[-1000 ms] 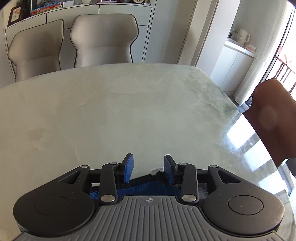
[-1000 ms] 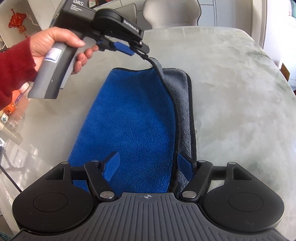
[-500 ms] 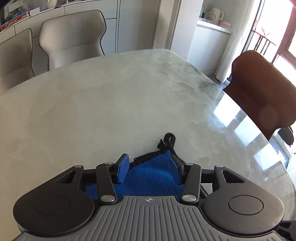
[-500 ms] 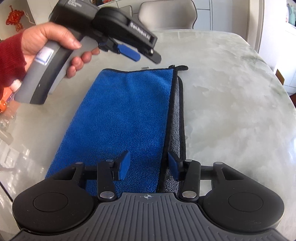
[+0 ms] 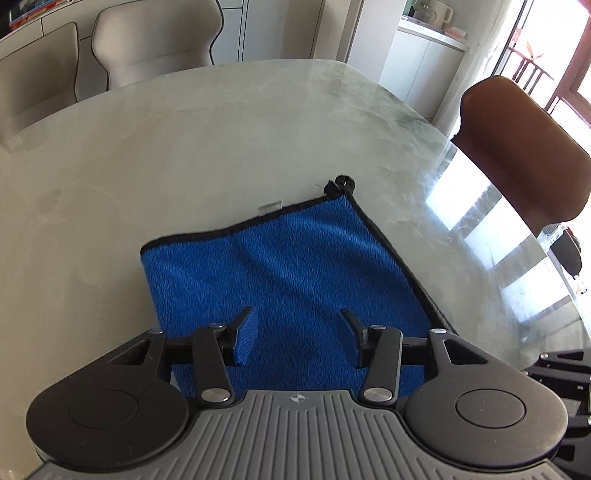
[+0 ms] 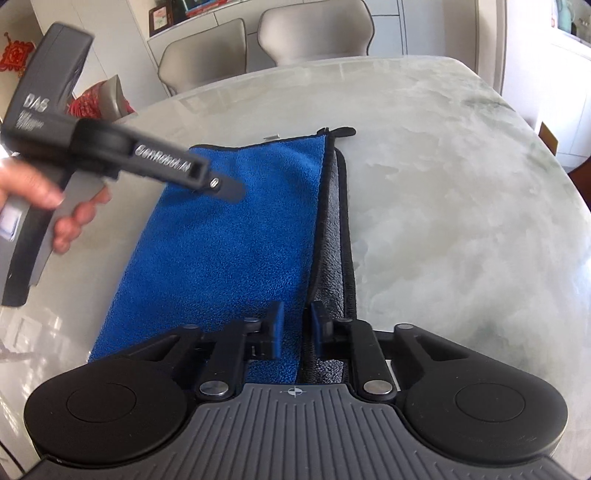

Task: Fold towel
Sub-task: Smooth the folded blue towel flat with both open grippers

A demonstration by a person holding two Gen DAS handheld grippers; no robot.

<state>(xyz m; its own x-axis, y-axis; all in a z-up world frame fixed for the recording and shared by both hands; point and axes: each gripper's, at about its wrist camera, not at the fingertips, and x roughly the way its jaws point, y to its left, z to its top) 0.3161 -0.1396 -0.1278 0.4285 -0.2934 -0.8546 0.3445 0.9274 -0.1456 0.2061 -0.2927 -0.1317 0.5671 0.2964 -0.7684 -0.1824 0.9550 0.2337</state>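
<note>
Towel [image 6: 236, 236] lies flat on marble table [image 6: 461, 221], blue face up, grey underlayer showing along its right edge. Long axis runs from frame bottom toward upper centre; hanging loop at far corner. Right gripper [image 6: 297, 325] closed on the near blue edge. Left gripper [image 5: 297, 334] open above the towel, empty; left hand [image 6: 55, 206] at frame left.

Sunlight glares across a pale marble table [image 5: 229, 140]. Two beige chairs [image 6: 314, 33] stand at its far side before white cabinets [image 5: 421, 62]; a brown chair [image 5: 524, 147] sits by the window.
</note>
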